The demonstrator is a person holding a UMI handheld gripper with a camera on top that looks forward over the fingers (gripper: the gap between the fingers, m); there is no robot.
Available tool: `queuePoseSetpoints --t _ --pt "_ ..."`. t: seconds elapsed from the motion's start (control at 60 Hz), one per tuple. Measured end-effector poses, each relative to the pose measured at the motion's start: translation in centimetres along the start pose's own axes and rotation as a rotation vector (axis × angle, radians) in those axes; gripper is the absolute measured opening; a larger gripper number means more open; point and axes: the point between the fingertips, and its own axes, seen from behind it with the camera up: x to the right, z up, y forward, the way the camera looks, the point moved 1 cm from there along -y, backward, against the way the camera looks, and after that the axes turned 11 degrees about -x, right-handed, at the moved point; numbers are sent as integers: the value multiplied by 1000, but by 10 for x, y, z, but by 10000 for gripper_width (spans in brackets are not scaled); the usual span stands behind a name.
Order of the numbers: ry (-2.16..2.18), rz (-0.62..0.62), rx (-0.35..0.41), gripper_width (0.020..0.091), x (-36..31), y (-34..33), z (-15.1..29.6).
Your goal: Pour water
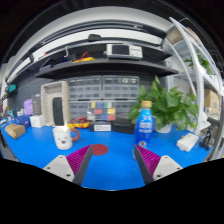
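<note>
A blue water bottle (146, 123) with a white label stands upright on the blue table (112, 150), beyond my right finger and in front of a green plant. A white mug (64, 136) sits beyond my left finger, next to a red round coaster (80, 156). My gripper (113, 165) is open, its magenta pads (146, 161) spread wide with only bare blue tabletop between them. Both the bottle and the mug are well ahead of the fingertips, untouched.
A leafy potted plant (170, 103) stands behind the bottle. Drawer cabinets (105, 92) and small boxes line the back under a dark shelf. A white object (190, 142) lies at the right; a cardboard box (15, 130) and white containers sit at the left.
</note>
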Motion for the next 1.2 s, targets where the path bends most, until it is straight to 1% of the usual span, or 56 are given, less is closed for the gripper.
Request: queuePoseSetpoints --t 0.1,0.217,0.283,0.4,0.483,0.567,0.6,0.667,0.733,0.767,0.783,0.8,0.817,0.833,0.9,0.933,0.95,0.967,1.05,1.2 --pt "36 -64 14 855 50 0 -8" --pt "44 -105 41 856 86 14 -1" --pt "45 -104 62 860 98 29 8" --pt "35 -85 79 859 110 61 22" --pt "21 -76 78 857 115 85 30" --pt "10 -53 59 851 114 109 34" --pt "5 -46 57 827 113 115 35" --pt "-11 -41 62 727 112 125 40" --pt "-35 -53 73 526 113 131 43" --pt "-40 -53 78 521 111 132 44" --pt "-43 -52 83 536 110 132 45" --pt "-45 -55 83 477 108 131 44" --pt "-46 -56 86 476 108 132 44" --pt "-49 -58 91 448 108 132 44" --pt "-71 -60 108 376 105 132 46" --pt "-78 -59 108 361 106 132 47" --pt "-83 -61 108 390 106 132 47" --pt "-87 -62 105 331 105 132 46" --pt "-107 -66 98 329 101 134 46" --pt "-197 -96 64 329 96 137 49"
